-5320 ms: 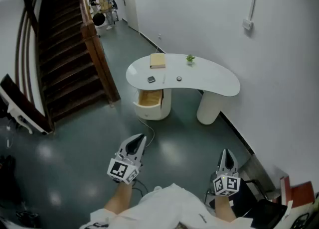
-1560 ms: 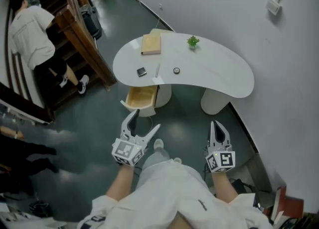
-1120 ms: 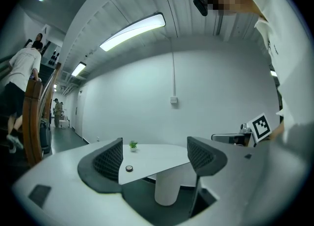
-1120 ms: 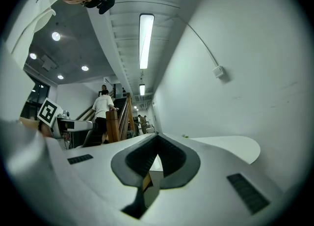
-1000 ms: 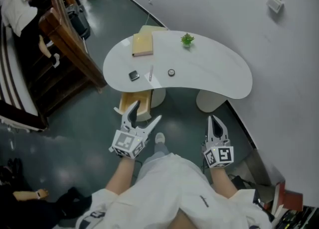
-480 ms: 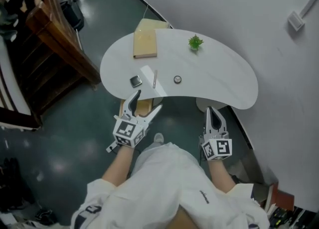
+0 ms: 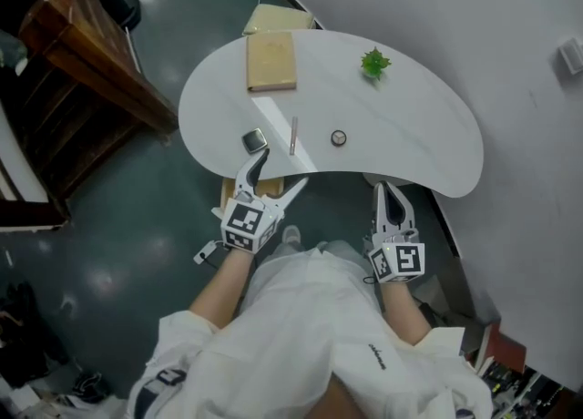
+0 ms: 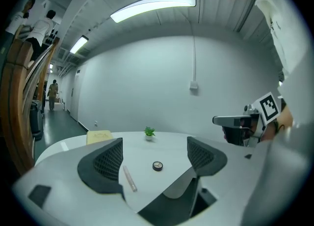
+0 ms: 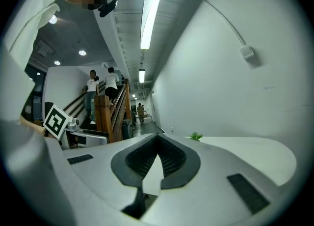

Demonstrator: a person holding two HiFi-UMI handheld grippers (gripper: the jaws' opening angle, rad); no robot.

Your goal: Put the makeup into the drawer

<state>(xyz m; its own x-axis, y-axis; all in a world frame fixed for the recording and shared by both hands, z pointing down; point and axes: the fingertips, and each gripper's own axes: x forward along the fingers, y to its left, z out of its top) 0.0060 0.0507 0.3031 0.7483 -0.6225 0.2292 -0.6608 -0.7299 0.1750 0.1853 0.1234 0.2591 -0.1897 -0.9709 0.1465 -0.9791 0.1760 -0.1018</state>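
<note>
We wear a loose white top (image 7: 310, 335) with sleeves ending near the elbows and small dark print on it, and our left gripper (image 7: 282, 169) and right gripper (image 7: 383, 191) are pale grey with black ribbed pads (image 8: 109, 160) and white black-marked cubes (image 7: 248, 224).

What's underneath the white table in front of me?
An open wooden drawer pokes out from under the near edge of the table. The tabletop and the left gripper cover most of it, so whatever is inside cannot be seen.
</note>
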